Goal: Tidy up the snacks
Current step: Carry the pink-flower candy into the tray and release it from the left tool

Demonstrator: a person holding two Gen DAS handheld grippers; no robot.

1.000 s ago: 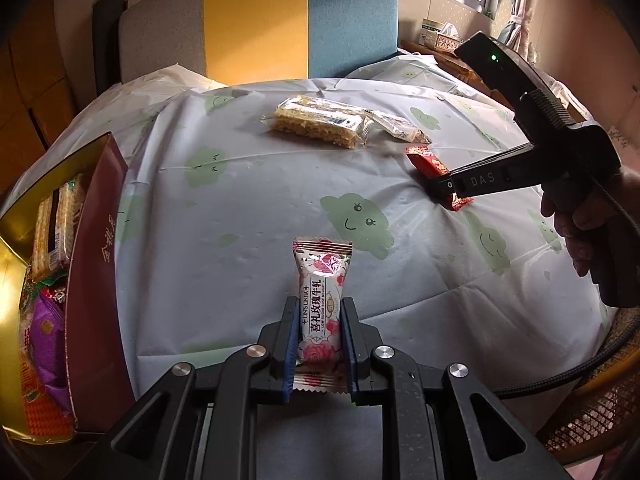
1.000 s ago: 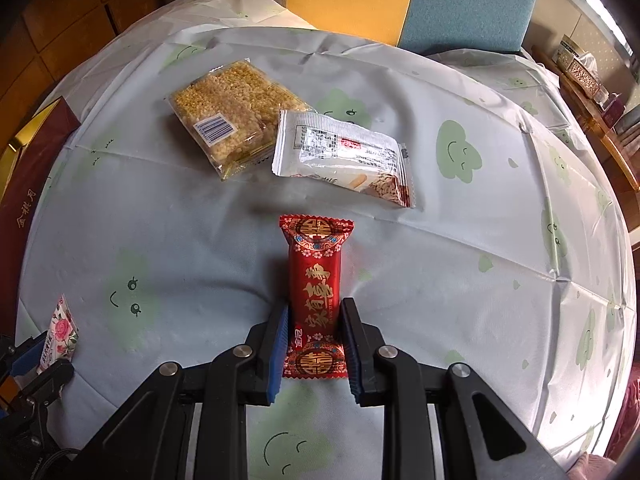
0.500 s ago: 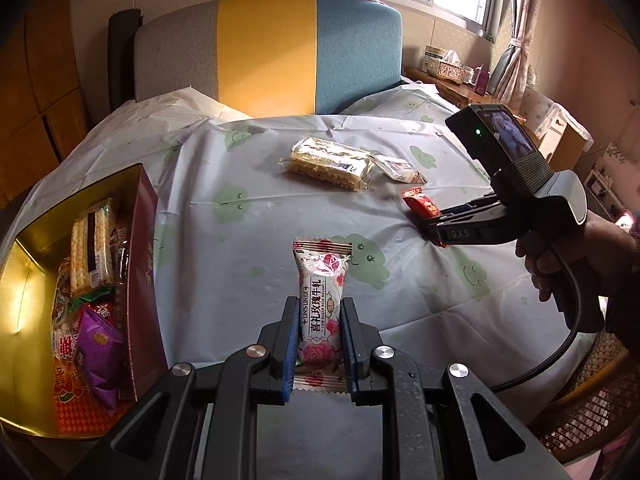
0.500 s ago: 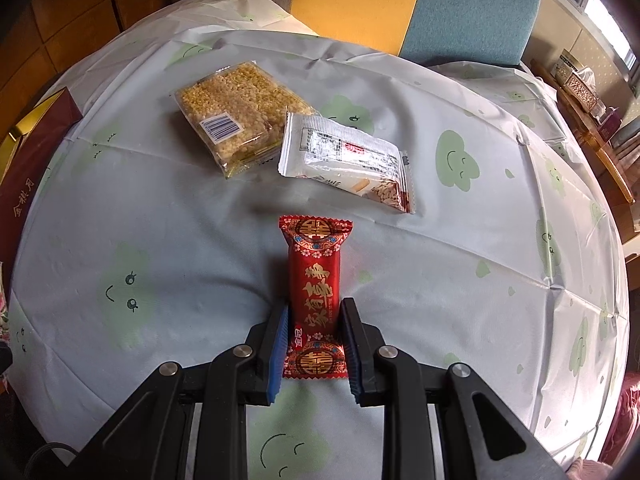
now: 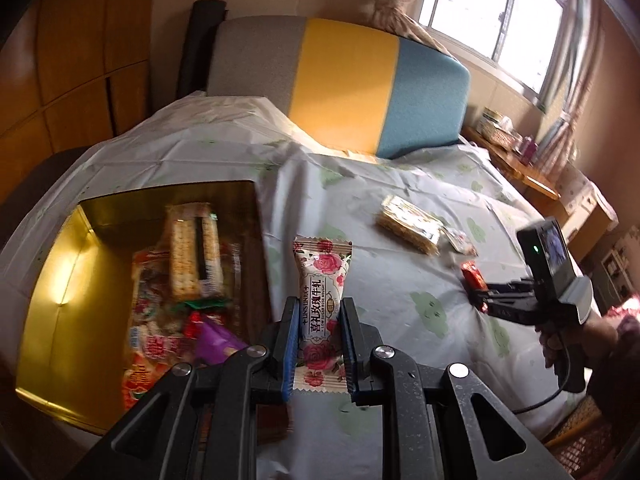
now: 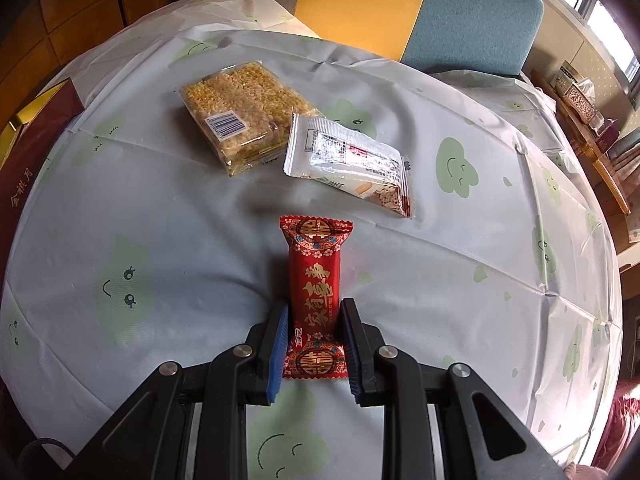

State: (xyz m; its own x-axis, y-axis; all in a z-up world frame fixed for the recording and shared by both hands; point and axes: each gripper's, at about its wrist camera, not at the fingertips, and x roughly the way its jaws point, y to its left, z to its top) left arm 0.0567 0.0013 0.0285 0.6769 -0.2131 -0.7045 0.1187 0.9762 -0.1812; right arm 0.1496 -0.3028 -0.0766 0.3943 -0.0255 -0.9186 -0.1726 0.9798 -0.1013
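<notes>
My left gripper (image 5: 319, 316) is shut on a white candy with pink roses (image 5: 322, 280), held in the air beside the right wall of a gold box (image 5: 56, 272) that holds several snacks. My right gripper (image 6: 313, 320) is shut on a red candy with gold characters (image 6: 316, 280), low over the tablecloth; the left wrist view shows that red candy (image 5: 472, 276) at the right, with a hand on the gripper handle. A yellow puffed-rice pack (image 6: 244, 108) and a white wafer packet (image 6: 352, 160) lie beyond it on the table.
The round table carries a pale cloth with green cloud faces (image 6: 456, 164). The dark red side of the box (image 6: 28, 160) shows at the left edge of the right wrist view. A grey, yellow and blue chair back (image 5: 344, 80) stands behind the table, and a wooden sideboard (image 5: 516, 160) at the right.
My left gripper rose and swung left with the rose candy, so the gold box now fills the left of its view. The right gripper and red candy stayed put.
</notes>
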